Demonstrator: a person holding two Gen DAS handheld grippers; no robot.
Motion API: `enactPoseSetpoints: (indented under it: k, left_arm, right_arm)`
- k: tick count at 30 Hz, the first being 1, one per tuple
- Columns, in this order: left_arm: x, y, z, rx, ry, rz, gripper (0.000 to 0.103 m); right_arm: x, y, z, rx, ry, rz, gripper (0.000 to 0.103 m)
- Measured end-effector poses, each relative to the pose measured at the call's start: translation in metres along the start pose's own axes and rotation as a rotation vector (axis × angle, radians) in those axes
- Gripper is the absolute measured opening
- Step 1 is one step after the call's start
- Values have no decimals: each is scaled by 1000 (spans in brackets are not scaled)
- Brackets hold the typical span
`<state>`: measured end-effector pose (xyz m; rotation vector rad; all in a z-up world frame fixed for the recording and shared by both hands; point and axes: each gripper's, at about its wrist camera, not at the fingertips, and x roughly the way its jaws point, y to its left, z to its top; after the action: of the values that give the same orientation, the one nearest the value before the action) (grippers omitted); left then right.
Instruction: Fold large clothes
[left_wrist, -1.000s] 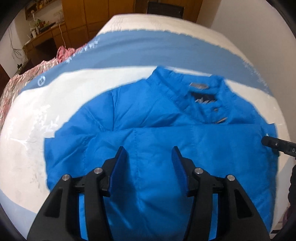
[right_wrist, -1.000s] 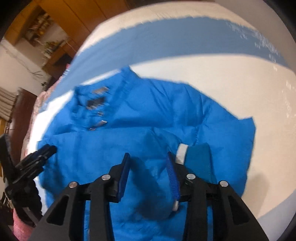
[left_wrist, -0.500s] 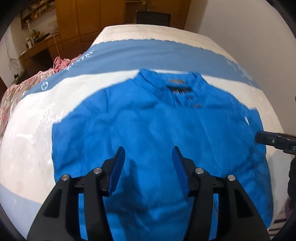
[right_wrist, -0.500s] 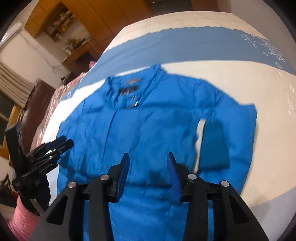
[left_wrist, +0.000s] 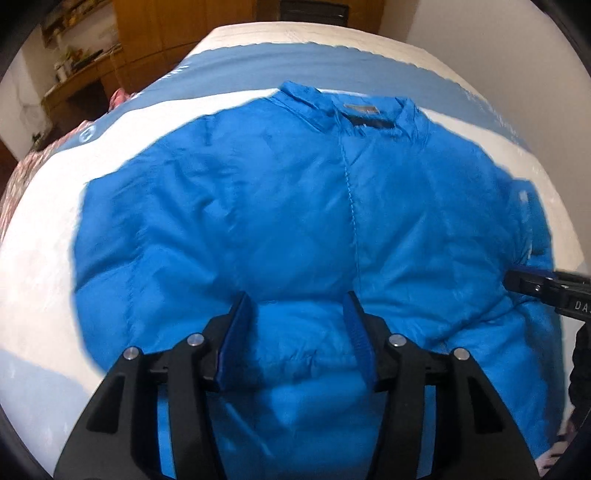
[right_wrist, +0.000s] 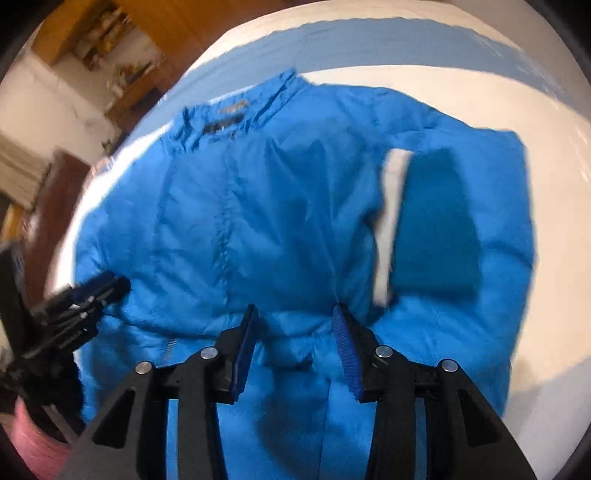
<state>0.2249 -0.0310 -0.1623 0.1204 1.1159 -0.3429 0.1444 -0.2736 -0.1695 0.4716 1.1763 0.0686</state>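
A bright blue padded jacket (left_wrist: 295, 221) lies front up on the bed, collar (left_wrist: 362, 110) at the far end. It also fills the right wrist view (right_wrist: 277, 206), where a sleeve with a darker cuff (right_wrist: 432, 225) and a white band lies folded over its right side. My left gripper (left_wrist: 297, 310) is open and empty, low over the jacket's lower middle. My right gripper (right_wrist: 293, 321) is open and empty over the lower front. Each gripper shows at the edge of the other's view: the right one (left_wrist: 546, 284) and the left one (right_wrist: 85, 295).
The bed has a white cover (left_wrist: 44, 229) with a blue band (left_wrist: 258, 62) across the far end. Pink patterned cloth (left_wrist: 22, 173) lies at the left. Wooden cupboards (left_wrist: 155, 33) and a cluttered desk (left_wrist: 74, 74) stand beyond the bed. A white wall (left_wrist: 480, 48) is at the right.
The folded-up lower part of the jacket has been laid out flat. Both grippers have dropped closer to the jacket, still open.
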Motion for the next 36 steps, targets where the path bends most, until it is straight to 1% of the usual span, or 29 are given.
enactPoseSetpoints:
  k: [1,3,4,5,6,7,9,10,11,12,15,17,19,21,24,27,28,30,31,32,33,34,35,36]
  left_arm:
    - [-16,6,-4,-17,-22,-17,52]
    - [-50,18,-19,-27,-56,-26,60]
    - [-64,26,-29,-31,-68,-27,66]
    - [-77,35,-41,-37,-77,-27,69]
    - [-86,43,-52,-44,-76,-22,71]
    - [-96,54,-69,-57,-64,-15,74]
    - [-107,72,-99,-88,-24,-9,75]
    - [-112,82,-119,-113,2,-6,75]
    - [-115,88,-134,-134,20,-8,75]
    - [-117,94,-153,-165,48,-11,75]
    - [-118,101,-190,-228,100,-51,75]
    - [-116,102,-208,-262,122,-72,75]
    - [-112,103,-226,-312,145,-104,75]
    - [-109,102,-238,-345,156,-126,75]
    - [-103,97,-252,-386,164,-161,75]
    - [-101,85,-257,-378,152,-155,75]
    - [-101,81,-258,-376,148,-159,74]
    - [-100,76,-256,-388,148,-179,66]
    - [-100,72,-255,-392,145,-181,58]
    - [-100,68,-254,-390,140,-169,53]
    - [-100,67,-254,-388,138,-166,45]
    - [-101,66,-253,-389,133,-163,38]
    - [-102,66,-253,-394,131,-162,31]
    - [-103,67,-253,-401,129,-169,28]
  right_arm:
    - [-14,-4,-4,17,-23,35,42]
    - [-45,-11,-19,17,-61,78,45]
    - [-59,-15,-31,10,-74,78,48]
    - [-70,-18,-40,5,-81,75,52]
    - [-84,-25,-56,1,-88,73,54]
    - [-94,-30,-69,0,-90,70,55]
    - [-110,-45,-101,10,-81,56,58]
    - [-115,-52,-115,22,-74,54,63]
    - [-122,-63,-134,44,-61,60,65]
    - [-124,-69,-145,61,-50,67,65]
    - [-124,-85,-183,110,-3,75,66]
    - [-123,-94,-201,131,22,87,67]
    - [-119,-102,-218,162,50,117,67]
    - [-113,-105,-230,187,72,151,67]
    - [-105,-104,-242,190,84,196,67]
    - [-93,-100,-248,195,105,238,68]
    - [-89,-99,-248,191,106,240,68]
    - [-85,-93,-247,167,100,242,68]
    - [-84,-90,-246,157,97,258,66]
    - [-84,-90,-246,155,97,283,58]
    - [-80,-89,-244,160,105,301,57]
    - [-78,-87,-243,155,109,300,50]
    - [-77,-86,-241,143,112,300,40]
    - [-76,-86,-240,141,119,314,35]
